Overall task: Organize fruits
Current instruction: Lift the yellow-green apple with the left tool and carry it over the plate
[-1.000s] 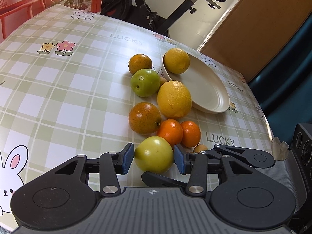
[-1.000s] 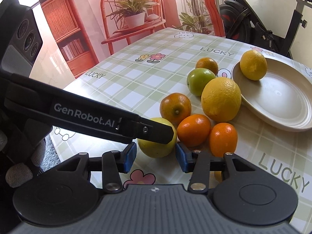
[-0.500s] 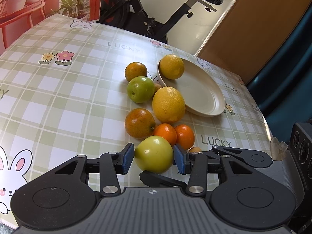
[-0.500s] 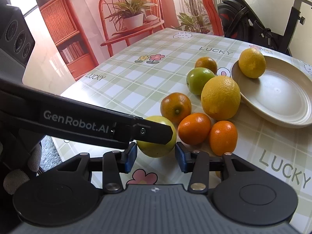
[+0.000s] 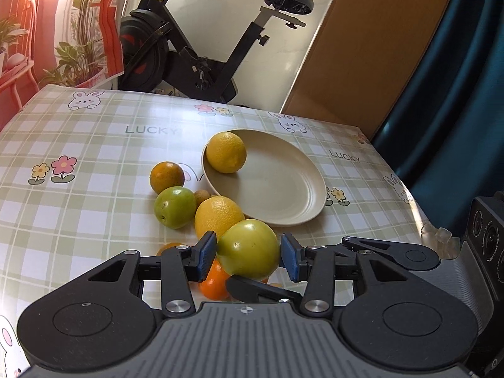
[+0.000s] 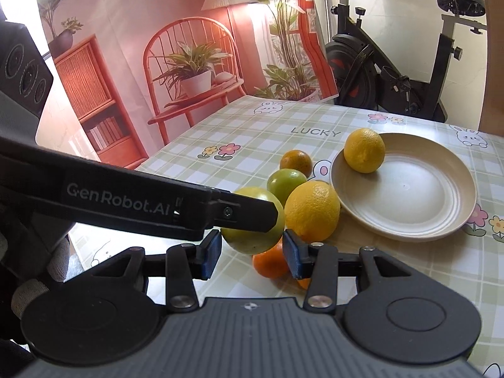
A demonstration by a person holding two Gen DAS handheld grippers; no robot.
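A yellow-green apple (image 5: 249,252) hangs above the checked tablecloth, held from two sides. My left gripper (image 5: 248,258) is shut on it, blue pads against its flanks. My right gripper (image 6: 251,253) is shut on the same apple (image 6: 252,236), and the left gripper's black finger (image 6: 245,214) crosses over the fruit in the right wrist view. Below lie small oranges (image 6: 271,263), a large lemon (image 5: 217,217), a green apple (image 5: 174,207) and a dark orange (image 5: 167,177). A cream plate (image 5: 302,211) beyond holds one lemon (image 5: 226,152).
A small brown fruit (image 5: 201,196) sits between the green apple and the plate. An exercise bike (image 5: 201,63) stands past the table's far edge. The table's right edge (image 5: 406,182) borders a dark blue curtain. A gloved hand (image 6: 47,267) shows at the left.
Both grippers have risen together with the yellow-green apple, which has left the table. The fruit pile and the plate now sit lower and farther in both views.
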